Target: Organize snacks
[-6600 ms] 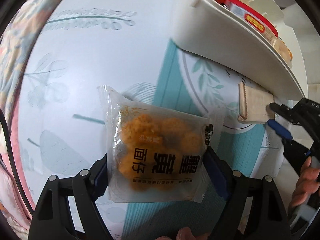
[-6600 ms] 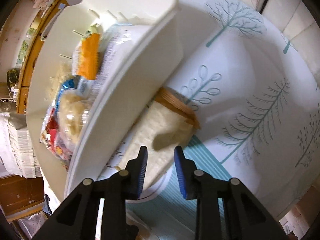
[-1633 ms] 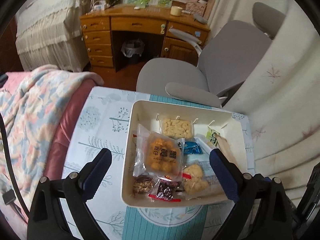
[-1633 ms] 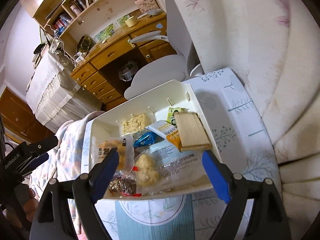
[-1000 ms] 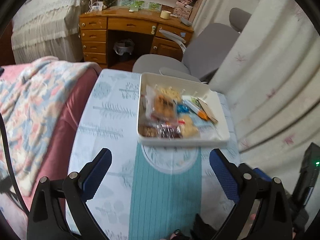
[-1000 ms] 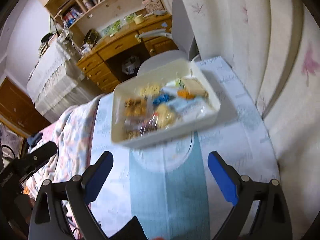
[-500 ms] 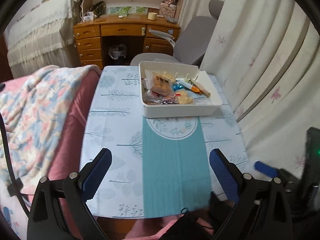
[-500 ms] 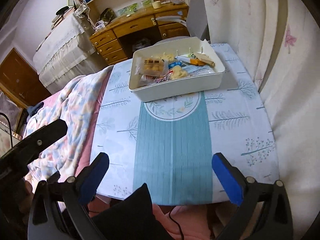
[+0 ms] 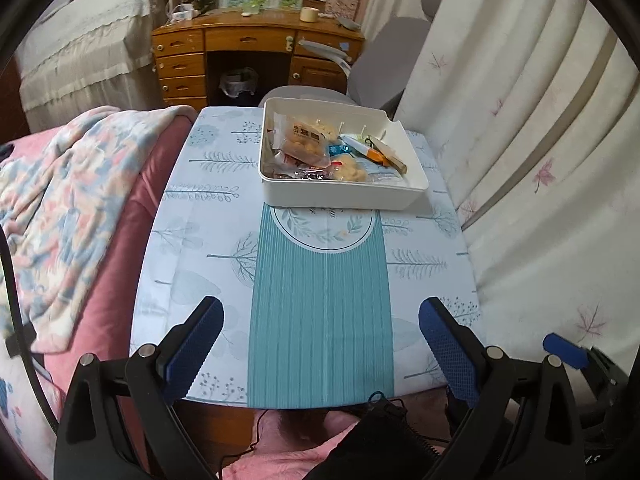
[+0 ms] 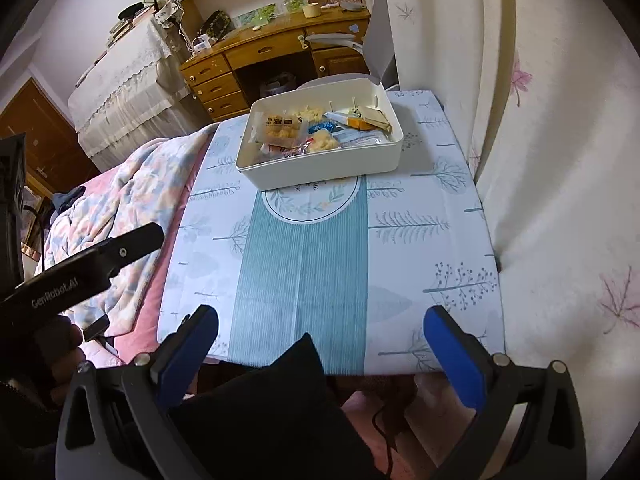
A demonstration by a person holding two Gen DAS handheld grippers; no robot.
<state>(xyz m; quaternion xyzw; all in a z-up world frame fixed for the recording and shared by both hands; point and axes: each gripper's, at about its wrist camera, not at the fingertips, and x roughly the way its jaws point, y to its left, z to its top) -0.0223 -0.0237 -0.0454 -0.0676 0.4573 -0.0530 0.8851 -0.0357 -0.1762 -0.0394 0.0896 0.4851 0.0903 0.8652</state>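
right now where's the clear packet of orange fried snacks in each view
Left wrist: the clear packet of orange fried snacks lies in the left half of the white rectangular plastic bin, above picture centre.
Right wrist: the same packet sits in the bin's left half, upper middle of the picture.
Shared landmark: the round leaf-wreath print on the tablecloth, just in front of the bin.

There is one white bin [image 9: 340,196] on one table [image 9: 316,288]. The bin holds a heap of snack packs, and they lie on top of each other, so I cannot count them all. I can pick out one clear bag of orange puffs [image 9: 304,142], one blue wrapper [image 9: 334,149] and one flat brown pack [image 9: 390,154]. There are two grippers, the left gripper [image 9: 320,344] and the right gripper [image 10: 320,344]. Each gripper has two blue pads [image 9: 196,344].
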